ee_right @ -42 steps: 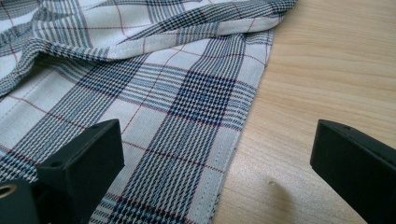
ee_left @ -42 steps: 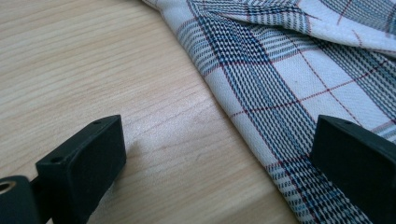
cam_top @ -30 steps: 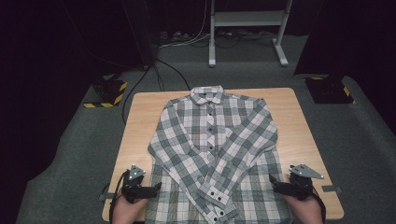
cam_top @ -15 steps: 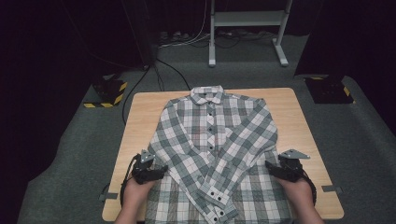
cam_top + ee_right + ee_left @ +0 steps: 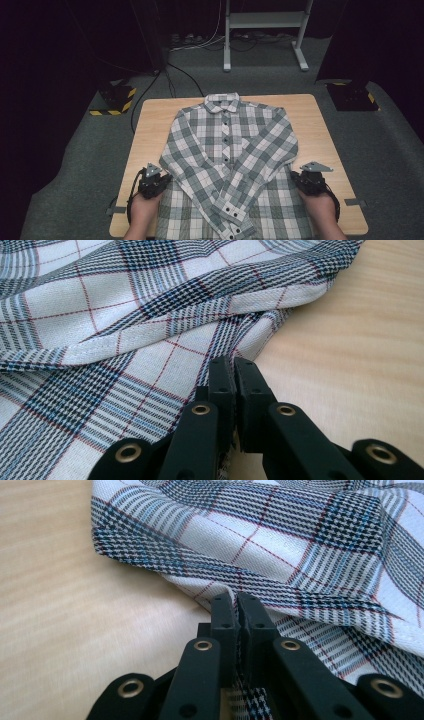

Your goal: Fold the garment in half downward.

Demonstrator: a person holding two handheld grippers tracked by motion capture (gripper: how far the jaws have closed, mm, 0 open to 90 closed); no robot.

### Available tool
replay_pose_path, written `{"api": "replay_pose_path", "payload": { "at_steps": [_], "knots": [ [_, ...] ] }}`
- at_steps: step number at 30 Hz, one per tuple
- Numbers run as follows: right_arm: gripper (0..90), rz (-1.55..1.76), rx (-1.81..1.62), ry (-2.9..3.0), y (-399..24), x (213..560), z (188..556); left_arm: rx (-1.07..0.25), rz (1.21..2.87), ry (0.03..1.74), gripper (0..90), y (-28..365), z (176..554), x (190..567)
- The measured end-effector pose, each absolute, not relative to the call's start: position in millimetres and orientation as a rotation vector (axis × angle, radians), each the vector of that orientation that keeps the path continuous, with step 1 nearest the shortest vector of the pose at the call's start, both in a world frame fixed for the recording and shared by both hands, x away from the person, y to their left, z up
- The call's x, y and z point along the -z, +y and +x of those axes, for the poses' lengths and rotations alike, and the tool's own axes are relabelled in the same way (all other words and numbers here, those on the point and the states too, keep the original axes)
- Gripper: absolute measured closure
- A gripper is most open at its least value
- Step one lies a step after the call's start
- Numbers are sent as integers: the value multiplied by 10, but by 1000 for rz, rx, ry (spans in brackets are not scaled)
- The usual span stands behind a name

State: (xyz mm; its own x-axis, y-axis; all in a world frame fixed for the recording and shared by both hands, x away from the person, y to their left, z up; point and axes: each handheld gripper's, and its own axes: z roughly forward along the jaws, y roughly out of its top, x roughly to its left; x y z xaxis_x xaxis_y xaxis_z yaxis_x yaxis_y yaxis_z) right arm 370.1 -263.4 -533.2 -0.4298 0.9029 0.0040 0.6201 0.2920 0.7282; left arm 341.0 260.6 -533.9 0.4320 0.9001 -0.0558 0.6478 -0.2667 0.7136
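Plaid shirt (image 5: 230, 165) lies flat, buttoned, on the wooden table (image 5: 150, 130). Left gripper (image 5: 159, 181) has just closed, pinching the shirt's left side edge. Right gripper (image 5: 298, 178) likewise pinches the right edge. Bare tabletop flanks both grippers.

One plaid shirt (image 5: 227, 165) lies on one wooden tabletop (image 5: 150, 130). The shirt has two sleeves, both folded across its front, and one collar at the far end. Two dark buttons show on the cuff nearest the person. Two grippers are at the shirt's side edges: one left gripper (image 5: 159, 181) and one right gripper (image 5: 300, 180), each with two black jaws, each held by one hand, so two hands in all. On the floor beyond the tabletop stand two black blocks with yellow-striped edges, one left block (image 5: 114, 97) and one right block (image 5: 352, 95), and two pale stand legs (image 5: 226, 50).
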Motion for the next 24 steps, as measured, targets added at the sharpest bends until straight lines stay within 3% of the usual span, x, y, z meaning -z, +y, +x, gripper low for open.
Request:
{"api": "replay_pose_path", "payload": {
  "at_steps": [12, 18, 24],
  "knots": [
    [852, 1312, -979, 2175, -2754, 5364, 2969, -510, 2062, 1214, 858, 2580, 2609, 5355],
    [704, 1302, -994, 2135, -2777, 5295, 2935, -572, 2009, 1242, 691, 2653, 2682, 5251],
    [541, 1372, -1011, 2012, -2836, 5220, 3420, -632, 1916, 1339, 510, 2742, 3189, 5207]
  ]
}}
